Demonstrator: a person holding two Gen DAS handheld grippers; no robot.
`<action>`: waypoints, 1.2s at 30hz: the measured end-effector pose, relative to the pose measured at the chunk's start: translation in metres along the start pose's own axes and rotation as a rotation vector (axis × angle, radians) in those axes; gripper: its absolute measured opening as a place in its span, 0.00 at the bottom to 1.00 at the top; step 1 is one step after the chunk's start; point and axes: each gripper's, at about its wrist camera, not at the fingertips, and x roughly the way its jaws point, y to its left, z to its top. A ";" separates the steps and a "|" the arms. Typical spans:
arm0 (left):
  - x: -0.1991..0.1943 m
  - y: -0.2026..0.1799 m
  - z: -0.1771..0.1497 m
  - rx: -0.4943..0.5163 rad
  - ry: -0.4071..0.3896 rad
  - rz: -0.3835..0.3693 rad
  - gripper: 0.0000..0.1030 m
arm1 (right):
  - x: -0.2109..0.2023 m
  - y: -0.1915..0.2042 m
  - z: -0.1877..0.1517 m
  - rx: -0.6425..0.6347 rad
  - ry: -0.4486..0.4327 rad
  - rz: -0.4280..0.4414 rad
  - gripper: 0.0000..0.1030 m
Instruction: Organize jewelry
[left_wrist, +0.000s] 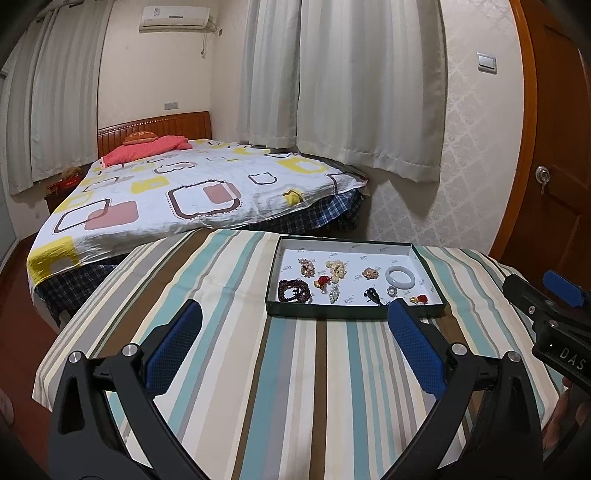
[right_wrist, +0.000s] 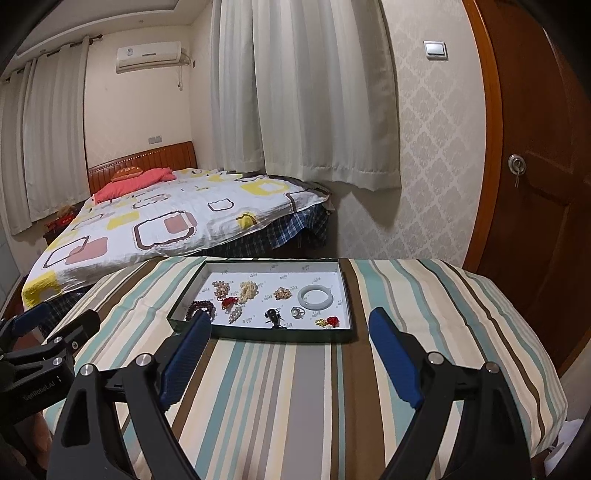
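left gripper (left_wrist: 295, 325): released, empty, lower frame over striped worktop (left_wrist: 240, 369) | right gripper (right_wrist: 288, 334): released, empty | jewelry tray (right_wrist: 345, 295): frame centre on worktop, holding white bangle (right_wrist: 316, 296), dark bead bracelet (left_wrist: 293, 291)

A table draped in a striped cloth (left_wrist: 229, 332) (right_wrist: 295, 387) of teal, brown, cream and grey carries a single shallow dark-green tray (left_wrist: 271, 280) (right_wrist: 345, 295) with a white floor, which sits flat near the cloth's far edge and holds the small jewelry pieces.
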 end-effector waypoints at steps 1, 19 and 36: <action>-0.001 0.000 0.000 0.000 -0.002 0.001 0.95 | -0.001 0.001 0.000 -0.001 0.000 -0.001 0.82; -0.011 0.001 0.002 -0.006 -0.016 0.007 0.95 | -0.011 0.001 0.002 -0.001 -0.017 -0.007 0.82; -0.012 0.001 0.003 -0.005 -0.022 0.005 0.95 | -0.014 0.000 0.004 0.002 -0.022 -0.007 0.82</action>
